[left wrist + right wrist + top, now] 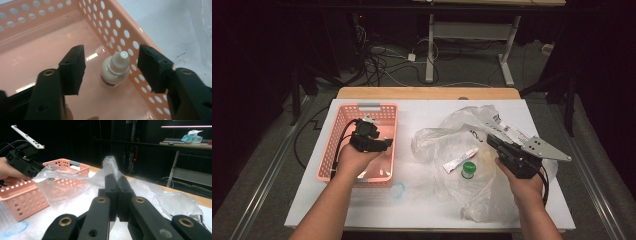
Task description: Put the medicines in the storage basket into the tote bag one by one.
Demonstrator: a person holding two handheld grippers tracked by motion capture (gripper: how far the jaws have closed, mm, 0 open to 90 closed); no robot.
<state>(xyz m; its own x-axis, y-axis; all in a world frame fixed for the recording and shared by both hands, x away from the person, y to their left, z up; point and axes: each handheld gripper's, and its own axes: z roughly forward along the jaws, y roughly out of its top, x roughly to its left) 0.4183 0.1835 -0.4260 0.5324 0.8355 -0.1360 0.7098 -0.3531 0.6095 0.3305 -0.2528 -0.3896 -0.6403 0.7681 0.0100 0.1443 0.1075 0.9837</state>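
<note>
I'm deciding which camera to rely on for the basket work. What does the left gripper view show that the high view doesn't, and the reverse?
Left gripper view alone: a small white dropper bottle standing on the basket floor beside the perforated wall, between the left tongs, whose pads don't touch it. High view alone: the clear plastic bag, a white tube and a green cap on it, and the right tongs. Both: the pink basket and the white table.

A lab: floor cables (pixel 384 60), dark curtains, adjustable desk (pixel 472 30).
</note>
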